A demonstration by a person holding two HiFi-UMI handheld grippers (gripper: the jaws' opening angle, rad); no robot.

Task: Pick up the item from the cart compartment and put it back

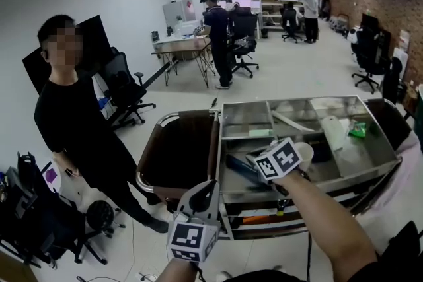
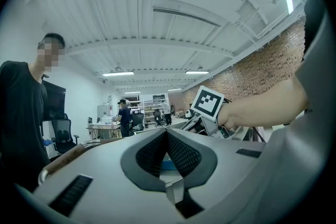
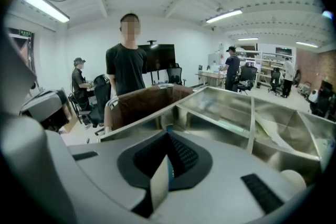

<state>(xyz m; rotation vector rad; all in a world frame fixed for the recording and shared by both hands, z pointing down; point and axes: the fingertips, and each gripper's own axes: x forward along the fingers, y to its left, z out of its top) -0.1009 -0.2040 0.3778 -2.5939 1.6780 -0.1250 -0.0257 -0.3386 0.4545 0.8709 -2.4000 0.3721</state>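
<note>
Right gripper (image 3: 168, 132) | closed, gripping thin blue item (image 1: 238, 166) between jaws | over cart compartment (image 1: 232, 187)

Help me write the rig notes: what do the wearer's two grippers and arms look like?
Both the left gripper and the right gripper have light grey moulded bodies with a dark recess holding two black, mesh-textured pads. Each carries a white cube printed with black square markers. The right forearm is bare, with no sleeve over it.
</note>
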